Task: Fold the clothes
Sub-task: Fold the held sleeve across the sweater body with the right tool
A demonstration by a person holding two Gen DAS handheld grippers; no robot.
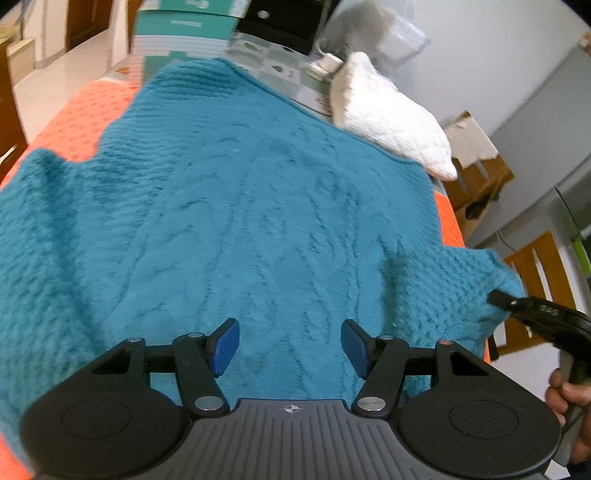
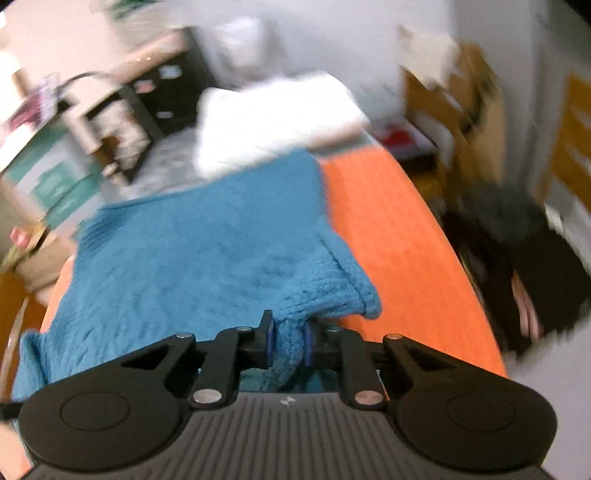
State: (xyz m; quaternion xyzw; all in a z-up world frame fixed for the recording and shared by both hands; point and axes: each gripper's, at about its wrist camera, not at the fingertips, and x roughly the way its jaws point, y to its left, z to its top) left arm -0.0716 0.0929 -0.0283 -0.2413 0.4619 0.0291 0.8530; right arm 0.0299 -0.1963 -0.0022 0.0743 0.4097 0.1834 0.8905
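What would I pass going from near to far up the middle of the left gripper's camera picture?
Left gripper, fingers spread open → teal knitted sweater spread flat → patterned tablecloth → teal-and-white box at the far edge.

The right gripper (image 2: 287,341) has its jaws closed on a bunched fold of the teal knit sweater (image 2: 192,258), which spreads over the orange tabletop (image 2: 399,243). A white folded garment (image 2: 273,122) lies beyond it, blurred.
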